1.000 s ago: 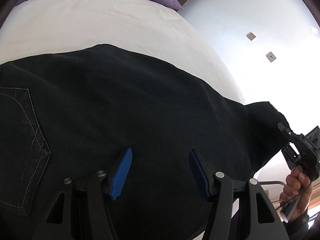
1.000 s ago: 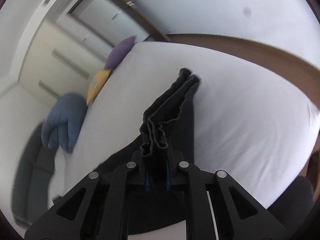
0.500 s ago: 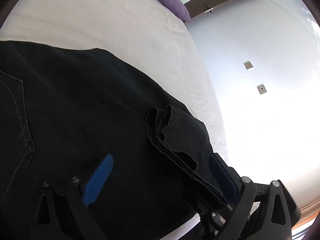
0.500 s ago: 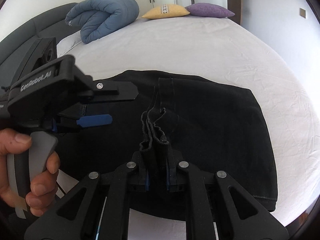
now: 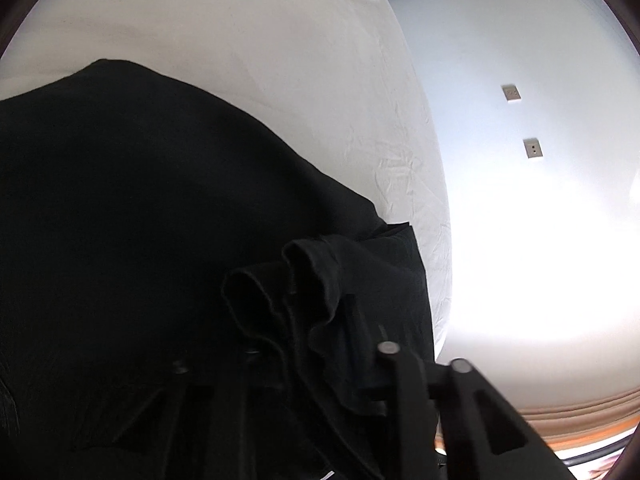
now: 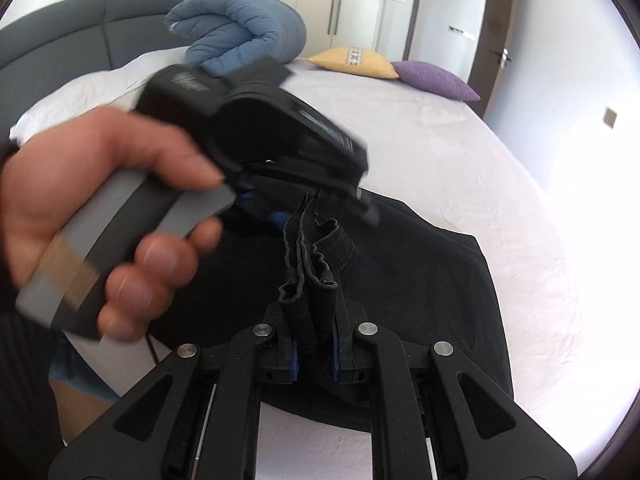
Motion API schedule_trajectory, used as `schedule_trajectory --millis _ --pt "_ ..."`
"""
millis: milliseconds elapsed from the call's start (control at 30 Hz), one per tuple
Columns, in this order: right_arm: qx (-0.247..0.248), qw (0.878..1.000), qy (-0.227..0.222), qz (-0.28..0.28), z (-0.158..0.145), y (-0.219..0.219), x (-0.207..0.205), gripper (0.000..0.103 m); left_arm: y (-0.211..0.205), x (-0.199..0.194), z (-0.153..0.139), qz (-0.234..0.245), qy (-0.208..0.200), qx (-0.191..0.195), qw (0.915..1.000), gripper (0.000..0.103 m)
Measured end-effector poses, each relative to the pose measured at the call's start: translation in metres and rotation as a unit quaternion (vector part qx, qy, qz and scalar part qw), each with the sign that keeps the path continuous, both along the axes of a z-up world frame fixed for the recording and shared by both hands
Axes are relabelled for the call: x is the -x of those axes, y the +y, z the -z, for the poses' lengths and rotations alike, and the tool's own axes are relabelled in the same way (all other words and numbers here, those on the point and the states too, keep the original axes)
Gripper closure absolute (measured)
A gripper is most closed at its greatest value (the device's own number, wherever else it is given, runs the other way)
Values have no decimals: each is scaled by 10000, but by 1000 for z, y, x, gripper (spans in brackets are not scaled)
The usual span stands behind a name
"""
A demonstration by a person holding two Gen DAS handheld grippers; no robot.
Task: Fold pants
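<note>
Presently catalogued, largest first.

Bed [image 6: 460, 168]: white sheet, carrying the whole lot; blue duvet roll [image 6: 244, 28] and two cushions lie well apart at the far end.

Pants [image 6: 420, 304]: black, lying partly folded on the near part of the bed. The flat body's long axis appears to run left to right across the right-wrist view; the bunched cuff end [image 6: 316, 264] is lifted off it and points up and away from the right claw toward the left one. Exact leg direction under the fold cannot be told.

Left claw [image 6: 316, 204]: gripped by a hand [image 6: 92, 216], blurred; its jaws have just been closing and now pinch the top of the cuff bundle.

Right claw [image 6: 314, 356]: closed on the lower part of the same bundle, cloth between its blue pads.

Risks, as judged:
- Both claws share one short bundle; pulling apart could drag a layer out of either pinch.
- The left claw's bite looks shallow, so an outer layer may slip free.
- Hauling the cuffs could skew the layers already laid flat.
</note>
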State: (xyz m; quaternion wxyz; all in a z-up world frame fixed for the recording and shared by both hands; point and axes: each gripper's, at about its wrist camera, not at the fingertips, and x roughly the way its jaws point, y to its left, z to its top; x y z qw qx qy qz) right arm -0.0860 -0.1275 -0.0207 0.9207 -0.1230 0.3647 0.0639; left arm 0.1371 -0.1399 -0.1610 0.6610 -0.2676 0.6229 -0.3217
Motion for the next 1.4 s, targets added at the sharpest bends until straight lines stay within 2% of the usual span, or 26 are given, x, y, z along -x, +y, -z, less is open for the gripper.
schedule_trajectory --millis 33,133,300,333,500,700,867,967,1000,1033,1067,1100,1133,1167,1200,1267,1400 --pt "93 9999 -4 -68 -1 7 4 93 0 -2 -2 124 -81 -103 9998 93" --pt "261 9993 14 -256 -2 23 9 93 2 -8 -12 545 -353 -446 9969 93" --pt "496 9965 102 -671 0 47 15 93 14 -16 -24 1150 -766 -1090 9844 93" --pt "507 9958 125 -749 1 54 14 93 6 -23 -29 1211 -813 -1190 9821 93" --pt "613 9923 256 -1043 10 85 8 93 22 -33 -30 1318 -973 -1600 9734 93" --pt "672 9885 420 -1291 23 107 14 93 47 -36 -17 1197 -863 -1639 9754 93" --pt "770 9856 563 -1396 30 117 14 93 40 -36 -15 1120 -846 -1562 9777 91" --pt "696 9839 826 -1423 42 117 14 89 35 -40 -10 1160 -912 -1545 9769 89" --pt "629 9839 934 -1391 46 115 13 89 36 -40 -10 1133 -933 -1523 9774 88" --pt "530 9839 1056 -1341 49 113 13 88 38 -39 -10 1105 -991 -1528 9771 81" --pt "340 9837 1185 -1307 49 109 14 83 39 -38 -14 1057 -1127 -1622 9746 75" --pt "170 9835 1236 -1307 48 105 17 79 43 -37 -19 1007 -1257 -1738 9715 56" --pt "6 9830 1262 -1334 45 101 22 68 45 -35 -25 920 -1418 -1889 9673 37" --pt "-211 9821 1269 -1373 40 96 29 56 48 -33 -33 797 -1593 -2045 9625 30" --pt "-478 9806 1285 -1401 35 90 36 37 52 -31 -42 633 -1800 -2229 9560 25" --pt "-1244 9738 1340 -1353 18 67 49 37 58 -21 -56 411 -2080 -2487 9451 26" --pt "-2479 9550 1419 -803 -3 -8 53 40 53 16 -82 262 -2731 -2668 9239 26"
